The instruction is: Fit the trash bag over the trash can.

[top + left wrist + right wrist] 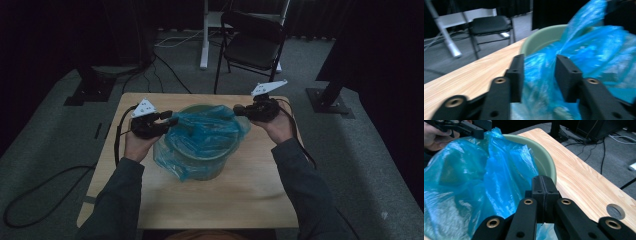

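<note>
A pale green bucket [199, 107] stands mid-table with a blue plastic bag [205, 132] draped in and over it. My left gripper [172, 120] is at the bag's left side. In the left gripper view its jaws [540, 62] stand apart, and crumpled blue bag [599, 50] fills the gap in front of the bucket rim [541, 37]. My right gripper [239, 111] is at the bag's right edge. In the right gripper view its jaws [544, 181] are pressed together on the bag's [474, 170] edge, by the bucket rim [545, 161]. The left gripper [474, 128] shows across the bag.
The wooden table [210, 200] has bare surface in front of and beside the bucket, and a round hole [615, 211] near one edge. A black folding chair [252, 42] and a white stand leg [204, 45] are beyond the far edge. Cables [170, 70] lie on the grey floor.
</note>
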Action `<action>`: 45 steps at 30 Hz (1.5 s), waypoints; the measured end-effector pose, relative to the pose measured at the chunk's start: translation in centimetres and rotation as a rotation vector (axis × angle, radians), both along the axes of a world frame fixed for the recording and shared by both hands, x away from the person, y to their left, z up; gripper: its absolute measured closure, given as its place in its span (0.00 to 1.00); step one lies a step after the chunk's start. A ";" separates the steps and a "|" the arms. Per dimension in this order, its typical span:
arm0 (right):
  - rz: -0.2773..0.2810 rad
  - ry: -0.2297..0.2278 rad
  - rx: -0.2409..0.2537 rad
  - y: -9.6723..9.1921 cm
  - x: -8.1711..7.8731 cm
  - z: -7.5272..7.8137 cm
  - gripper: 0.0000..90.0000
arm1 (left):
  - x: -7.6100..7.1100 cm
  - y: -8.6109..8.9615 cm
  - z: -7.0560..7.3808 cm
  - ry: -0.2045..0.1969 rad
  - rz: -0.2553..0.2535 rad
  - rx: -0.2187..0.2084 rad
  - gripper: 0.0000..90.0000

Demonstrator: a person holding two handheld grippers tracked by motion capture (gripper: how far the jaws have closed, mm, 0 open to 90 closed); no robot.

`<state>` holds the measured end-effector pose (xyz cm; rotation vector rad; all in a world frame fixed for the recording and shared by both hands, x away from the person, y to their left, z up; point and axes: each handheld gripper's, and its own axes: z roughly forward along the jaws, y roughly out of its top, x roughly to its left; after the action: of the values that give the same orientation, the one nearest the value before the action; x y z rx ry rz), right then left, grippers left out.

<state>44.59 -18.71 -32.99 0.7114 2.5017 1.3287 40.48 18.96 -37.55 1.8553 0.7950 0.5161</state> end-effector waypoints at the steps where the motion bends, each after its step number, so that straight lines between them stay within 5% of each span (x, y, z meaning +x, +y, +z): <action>1: -0.004 0.001 -0.004 0.1 0.1 0.0 1.00 | 0.2 0.0 0.0 -0.001 0.011 -0.001 0.77; 9: -0.043 0.007 -0.045 0.9 1.5 -0.8 1.00 | 1.8 0.2 -0.3 0.019 0.057 -0.011 0.94; 20: -0.090 0.079 -0.091 1.8 4.3 -3.6 1.00 | 4.1 0.6 -2.4 0.087 0.063 -0.050 0.94; 35: -0.092 0.168 -0.133 2.3 5.1 -5.5 1.00 | 6.0 0.2 -4.2 0.157 0.018 -0.163 0.94; 45: -0.111 0.203 -0.209 1.7 4.8 -7.4 1.00 | 6.0 0.5 -5.3 0.180 0.038 -0.157 0.95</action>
<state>49.44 -16.98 -40.44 0.9624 2.6611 0.9830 46.53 19.50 -42.84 1.7599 0.9649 0.3035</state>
